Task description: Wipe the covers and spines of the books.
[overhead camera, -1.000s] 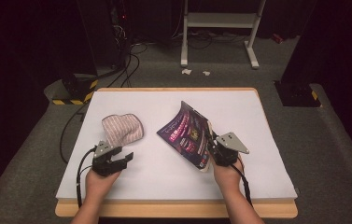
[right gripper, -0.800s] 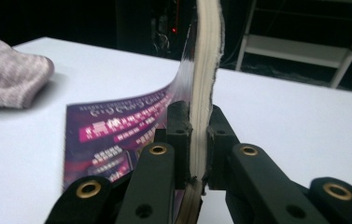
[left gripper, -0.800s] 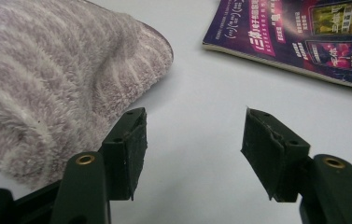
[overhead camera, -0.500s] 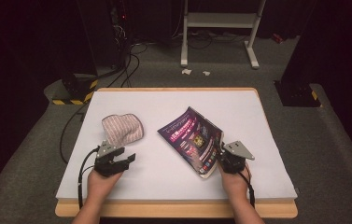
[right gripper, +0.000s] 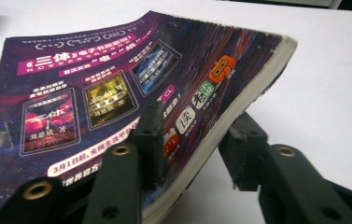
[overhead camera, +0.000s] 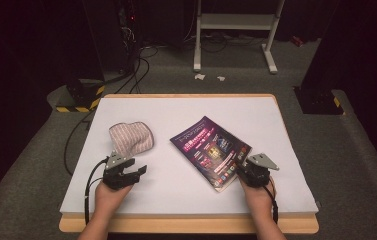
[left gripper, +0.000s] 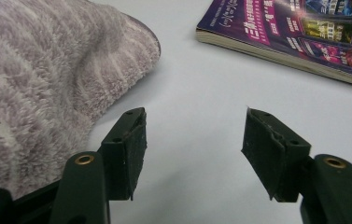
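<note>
A rectangular table [overhead camera: 296, 150] with a pale wooden edge and a smooth white top carries two things that lie well apart on it. A fluffy pinkish-grey striped towel, folded into a rounded bundle [overhead camera: 130, 138], rests on the left half of the white surface. A thick softcover book with a dark purple cover printed with pink lettering and small pictures [overhead camera: 211, 148] lies cover up and askew near the middle, with one corner pointing toward the near edge.
</note>
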Tool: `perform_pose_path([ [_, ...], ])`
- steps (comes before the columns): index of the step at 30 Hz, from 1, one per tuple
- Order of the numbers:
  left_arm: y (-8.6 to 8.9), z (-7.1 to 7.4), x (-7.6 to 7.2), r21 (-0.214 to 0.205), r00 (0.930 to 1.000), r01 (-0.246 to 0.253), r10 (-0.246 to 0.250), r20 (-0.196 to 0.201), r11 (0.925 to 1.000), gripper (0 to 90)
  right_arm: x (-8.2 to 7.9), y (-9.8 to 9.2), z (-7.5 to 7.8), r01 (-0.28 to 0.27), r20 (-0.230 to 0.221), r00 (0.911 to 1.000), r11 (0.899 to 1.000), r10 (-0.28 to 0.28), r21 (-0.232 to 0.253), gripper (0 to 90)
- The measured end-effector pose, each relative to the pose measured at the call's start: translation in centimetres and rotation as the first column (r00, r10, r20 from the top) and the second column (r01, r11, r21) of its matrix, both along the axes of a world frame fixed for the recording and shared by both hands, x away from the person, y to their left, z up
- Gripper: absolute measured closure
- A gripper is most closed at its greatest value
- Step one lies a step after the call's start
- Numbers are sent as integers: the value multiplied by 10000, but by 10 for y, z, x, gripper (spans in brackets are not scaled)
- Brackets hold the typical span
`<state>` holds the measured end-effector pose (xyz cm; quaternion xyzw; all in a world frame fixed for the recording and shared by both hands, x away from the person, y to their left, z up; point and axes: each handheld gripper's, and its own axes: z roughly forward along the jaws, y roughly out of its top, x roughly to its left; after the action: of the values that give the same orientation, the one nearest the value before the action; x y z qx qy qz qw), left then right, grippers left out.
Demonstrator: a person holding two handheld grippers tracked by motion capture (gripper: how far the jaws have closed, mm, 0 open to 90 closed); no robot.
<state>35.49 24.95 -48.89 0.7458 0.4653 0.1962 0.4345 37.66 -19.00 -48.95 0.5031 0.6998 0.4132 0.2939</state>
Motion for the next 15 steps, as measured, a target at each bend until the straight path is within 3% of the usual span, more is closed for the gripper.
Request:
perform_pose_path([
  [8,-2,0,0,-39,10000,25,-25,-1,10000,396,1,-12,0,277,-234,9993,9996,-277,4,508],
  [15,-2,0,0,-57,10000,49,-49,1,10000,394,-3,-13,3,636,230,9978,9957,-621,-669,502],
])
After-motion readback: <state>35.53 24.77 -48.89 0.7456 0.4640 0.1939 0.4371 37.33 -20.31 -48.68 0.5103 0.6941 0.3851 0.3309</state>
